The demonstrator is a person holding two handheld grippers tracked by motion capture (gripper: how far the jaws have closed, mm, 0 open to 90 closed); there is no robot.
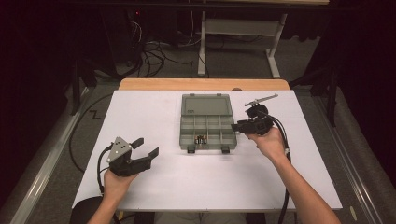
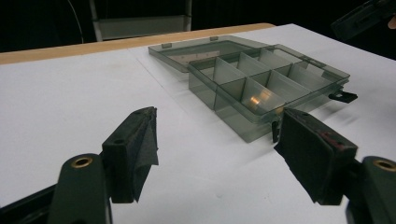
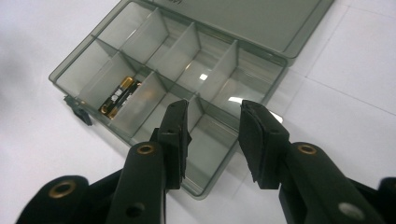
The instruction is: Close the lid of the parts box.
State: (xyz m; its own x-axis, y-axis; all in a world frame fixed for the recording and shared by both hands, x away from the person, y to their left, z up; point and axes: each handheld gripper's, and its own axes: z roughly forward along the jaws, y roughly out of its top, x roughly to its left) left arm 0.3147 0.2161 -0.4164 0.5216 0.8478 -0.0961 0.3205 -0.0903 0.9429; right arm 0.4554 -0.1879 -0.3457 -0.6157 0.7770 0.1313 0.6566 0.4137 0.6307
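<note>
A grey see-through compartment box [image 1: 219,135] lies open in the middle of the white table, its lid [image 1: 207,105] folded flat towards the far side. A small battery [image 1: 201,139] lies in a near middle compartment, also seen as the battery [image 3: 119,94] in the right gripper view. My right gripper [image 1: 235,125] hovers at the box's right edge, pointing left. Its jaws are open above the box's [image 3: 187,46] end compartments, nothing between them; the right gripper [image 3: 215,106] is tilted down. My left gripper [image 1: 148,146] rests open at the near left, aimed at the box [image 2: 261,74]; the left gripper [image 2: 218,123] holds nothing.
The white table top [image 1: 154,112] has a wooden strip [image 1: 201,84] along its far edge. Black latches [image 1: 190,150] stick out of the box's near side. Cables [image 1: 154,56] and a white desk frame [image 1: 243,28] stand on the floor beyond.
</note>
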